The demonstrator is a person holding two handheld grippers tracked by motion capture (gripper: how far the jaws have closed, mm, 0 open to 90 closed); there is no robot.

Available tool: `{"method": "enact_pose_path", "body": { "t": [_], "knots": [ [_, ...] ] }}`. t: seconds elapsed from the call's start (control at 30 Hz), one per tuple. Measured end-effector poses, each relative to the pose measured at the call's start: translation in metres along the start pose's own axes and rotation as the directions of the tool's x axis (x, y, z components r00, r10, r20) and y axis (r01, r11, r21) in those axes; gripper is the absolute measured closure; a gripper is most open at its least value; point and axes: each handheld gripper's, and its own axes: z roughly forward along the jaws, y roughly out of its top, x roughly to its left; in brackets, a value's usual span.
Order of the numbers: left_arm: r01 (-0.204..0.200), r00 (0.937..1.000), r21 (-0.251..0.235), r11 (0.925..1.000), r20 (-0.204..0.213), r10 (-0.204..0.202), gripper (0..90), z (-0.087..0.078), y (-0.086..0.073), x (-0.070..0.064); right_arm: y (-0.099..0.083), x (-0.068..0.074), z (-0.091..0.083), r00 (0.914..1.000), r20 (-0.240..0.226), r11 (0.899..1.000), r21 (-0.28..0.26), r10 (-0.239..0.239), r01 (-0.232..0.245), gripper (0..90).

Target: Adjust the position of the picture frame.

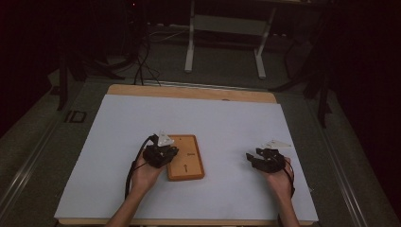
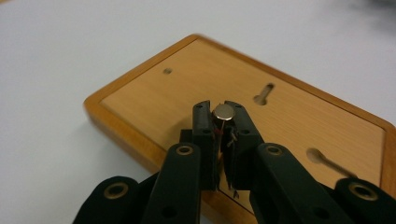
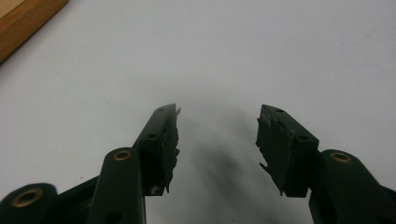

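Note:
A flat wooden board with keyhole slots lies on the white table, near its front middle. My left gripper hovers over the board's left edge. In the left gripper view it is shut on a small metal cylinder, held upright between the fingertips above the board. Two keyhole slots and a small round hole show in the board's face. My right gripper rests to the right of the board, open, with nothing between its jaws. The board's corner shows at the top left of the right gripper view.
The white sheet covers most of the wooden table. Beyond the far edge stand a white table frame and cables on a dark floor. Bare sheet lies around the board and both hands.

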Motion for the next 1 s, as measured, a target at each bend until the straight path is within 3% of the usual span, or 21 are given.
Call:
{"method": "enact_pose_path", "body": {
  "t": [0.07,0.13,0.3,0.43,0.53,0.63,0.73,0.8,0.87,1.0],
  "knots": [
    [0.011,0.9999,0.015,0.9998,-0.009,-0.011,84.5,0.0,0.0,0.003,0.0,0.0,0.0,1.0,0.0,1.0,0.0,0.0,0.0,46.9],
    [0.042,0.9982,0.051,0.9978,-0.045,-0.04,84.4,0.002,-0.001,0.01,0.0,0.0,0.0,1.0,0.0,1.0,0.0,0.0,0.0,46.9],
    [0.112,0.9885,0.083,0.9902,-0.111,-0.103,84.4,0.009,-0.002,0.019,0.0,0.0,0.001,1.0,-0.002,1.0,0.003,-0.003,0.003,46.9],
    [0.172,0.9771,0.097,0.9804,-0.144,-0.157,84.3,0.014,-0.001,0.022,0.0,0.0,0.001,1.0,-0.002,1.0,0.003,-0.002,0.002,46.8],
    [0.187,0.9695,0.107,0.9765,-0.18,-0.166,84.0,0.015,0.002,0.019,-0.001,0.0,0.001,1.0,-0.001,1.0,0.006,-0.002,0.002,46.7],
    [0.212,0.9573,0.113,0.9708,-0.224,-0.183,83.3,0.017,0.004,0.015,-0.001,0.0,0.001,1.0,0.0,1.0,0.007,-0.003,0.003,46.5],
    [0.221,0.9424,0.102,0.9699,-0.278,-0.186,82.1,0.019,0.005,0.008,-0.001,0.001,0.001,1.0,0.001,1.0,0.009,-0.007,0.007,46.5],
    [0.241,0.9358,0.083,0.9669,-0.284,-0.209,82.6,0.019,0.004,0.007,-0.001,0.001,0.002,1.0,0.0,1.0,0.009,-0.007,0.007,46.5],
    [0.262,0.9358,0.057,0.9634,-0.259,-0.239,83.9,0.018,0.001,0.01,-0.001,0.0,0.002,1.0,0.001,1.0,0.009,-0.006,0.006,46.5],
    [0.27,0.9448,0.04,0.962,-0.203,-0.257,84.5,0.016,-0.002,0.016,-0.001,-0.001,0.002,1.0,0.002,1.0,0.009,-0.005,0.005,46.4]
  ]
}}
